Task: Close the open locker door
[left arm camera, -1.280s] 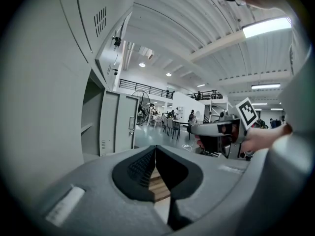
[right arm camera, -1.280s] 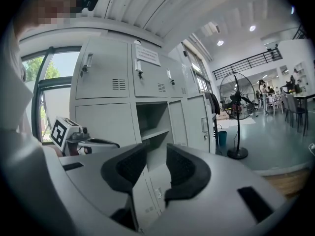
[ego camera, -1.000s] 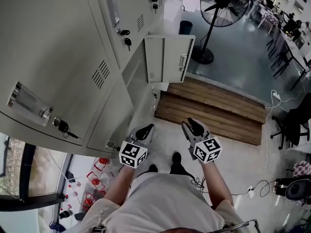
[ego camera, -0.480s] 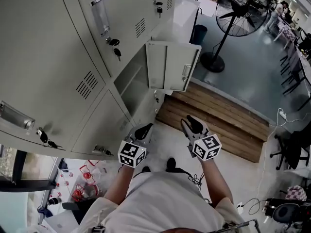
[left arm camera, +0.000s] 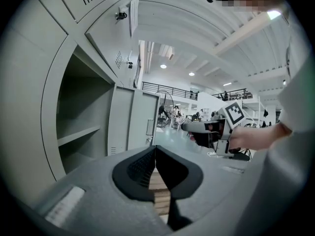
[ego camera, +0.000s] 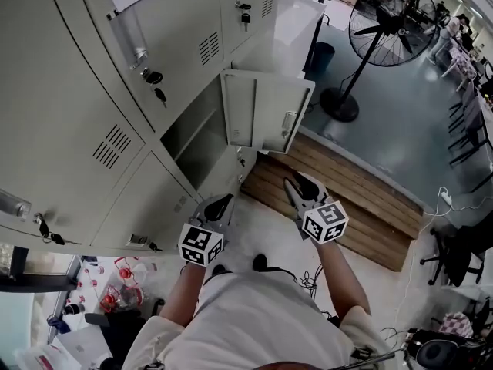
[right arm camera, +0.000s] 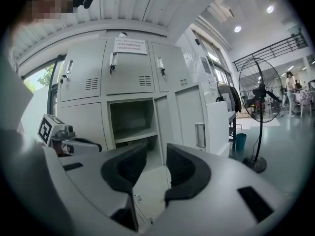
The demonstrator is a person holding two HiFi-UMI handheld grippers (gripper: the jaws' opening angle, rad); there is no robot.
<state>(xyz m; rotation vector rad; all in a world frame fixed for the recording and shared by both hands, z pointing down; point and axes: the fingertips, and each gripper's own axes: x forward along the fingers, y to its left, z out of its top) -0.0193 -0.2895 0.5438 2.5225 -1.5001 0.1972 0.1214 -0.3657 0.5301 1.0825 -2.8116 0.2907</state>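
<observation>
We are closing in on the open locker door, seemingly nearer than a second ago and still unreached, carrying the left gripper pinched together empty and the right gripper parted, empty.

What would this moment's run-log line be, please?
locker door: open | left gripper: shut, empty | right gripper: open, empty | door contact: none

Both forearms reach out front, side by side. left gripper: jaws closed tip to tip, nothing between them. right gripper: just right of the left one and slightly ahead, jaws parted, empty. Both point forward, near level. A marker cube sits behind each gripper's jaws.
</observation>
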